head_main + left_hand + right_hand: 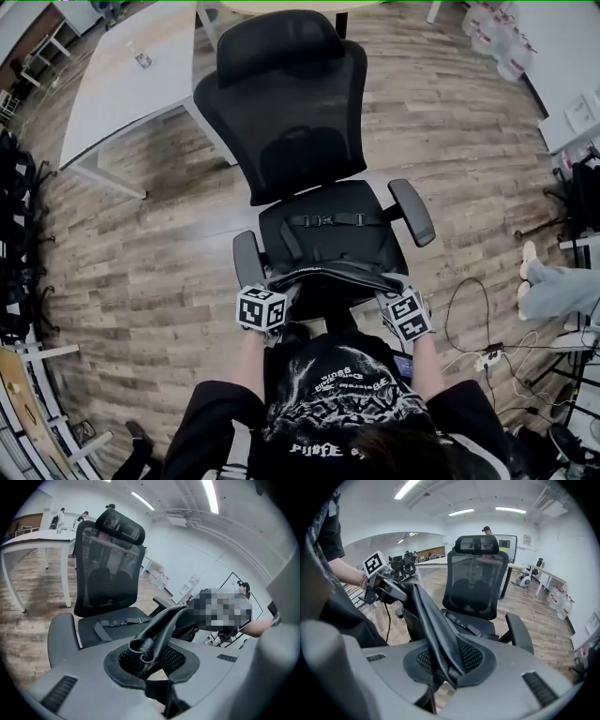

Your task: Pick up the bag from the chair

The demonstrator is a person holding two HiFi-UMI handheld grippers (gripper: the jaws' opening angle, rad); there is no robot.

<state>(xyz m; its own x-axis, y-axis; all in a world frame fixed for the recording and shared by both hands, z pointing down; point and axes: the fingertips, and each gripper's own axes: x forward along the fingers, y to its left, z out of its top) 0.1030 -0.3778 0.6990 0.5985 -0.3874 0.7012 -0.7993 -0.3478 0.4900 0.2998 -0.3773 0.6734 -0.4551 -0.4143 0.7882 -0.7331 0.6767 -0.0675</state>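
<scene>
black office chair (309, 141) on wood floor (141, 272): mesh back, headrest, two armrests. black bag (333, 239) on seat, buckled strap across it. bag's near edge stretched between left gripper (278, 289) and right gripper (394, 295). white table (122, 84) upper left. cables (469, 328) at right.

bag (333, 274): outline lost against black chair (291, 122) | chair base: hidden under seat

bag (328, 248): black, buckled strap | top edge taut, raised | over seat of black chair (291, 112)
</scene>
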